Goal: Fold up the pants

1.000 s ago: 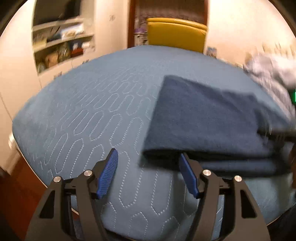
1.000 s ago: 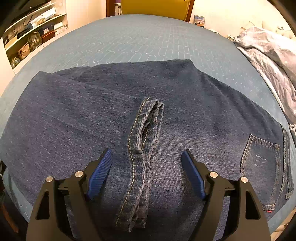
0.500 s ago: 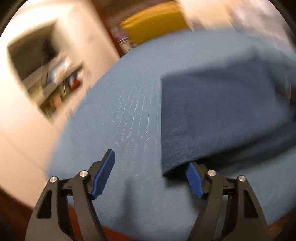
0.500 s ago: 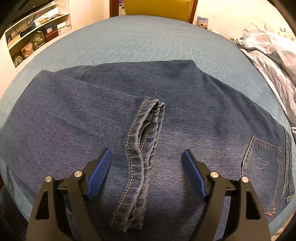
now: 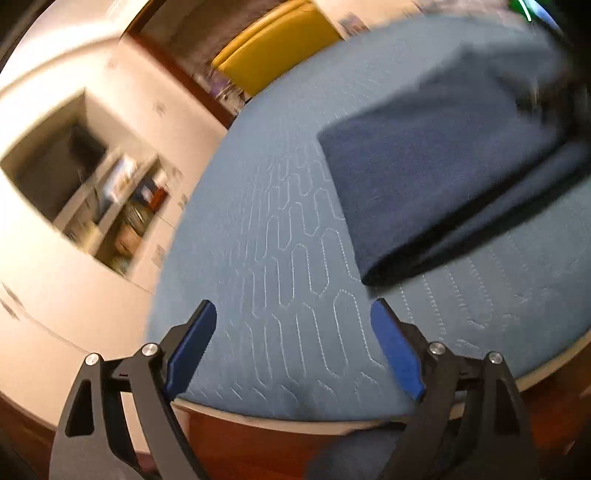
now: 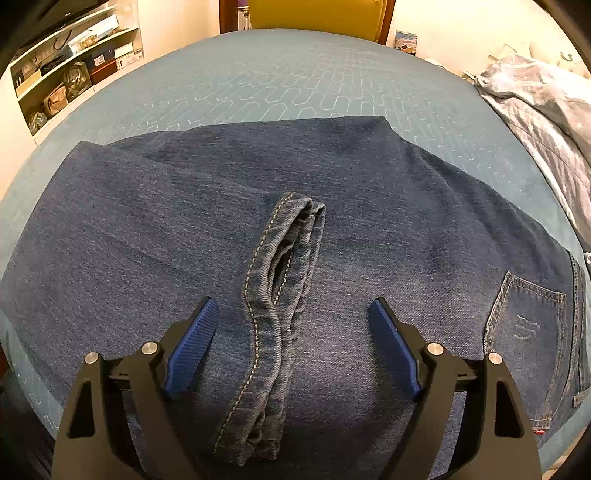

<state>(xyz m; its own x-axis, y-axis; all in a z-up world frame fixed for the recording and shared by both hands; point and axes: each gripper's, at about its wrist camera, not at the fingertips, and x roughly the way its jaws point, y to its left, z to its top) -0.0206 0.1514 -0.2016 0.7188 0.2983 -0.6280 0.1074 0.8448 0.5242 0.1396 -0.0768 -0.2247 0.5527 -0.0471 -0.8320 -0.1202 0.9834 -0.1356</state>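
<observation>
Nearest in the right wrist view: right gripper (image 6: pixel 293 314), jaws spread wide, nothing held, hovering low over the jeans (image 6: pixel 147 240). Between the blue pads (image 6: pixel 194 341), but not touched by either, a doubled hem (image 6: pixel 275 295) with pale stitching, running away from the camera on top of the folded denim. Further right, a back pocket (image 6: pixel 524 325) near the jeans' edge. Jeans lying flat and folded on a blue quilted bedspread (image 6: pixel 295 85), covering most of its near part. Beyond, to the right, a crumpled grey patterned blanket (image 6: pixel 546 110); to the left, wall shelves (image 6: pixel 70 70) with boxes and bags; at the far end, a yellow chair (image 6: pixel 314 14).

Nearest in the left wrist view, tilted and blurred: left gripper (image 5: pixel 291 321), also spread wide and empty, above bare bedspread (image 5: pixel 288 277) close to the bed's near edge. Ahead and to the right, apart from the blue fingertips (image 5: pixel 391 332), the folded corner of the jeans (image 5: pixel 424 177), stacked in layers. Further off, shelves (image 5: pixel 110 206) at left and the yellow chair (image 5: pixel 277 51) at top.
</observation>
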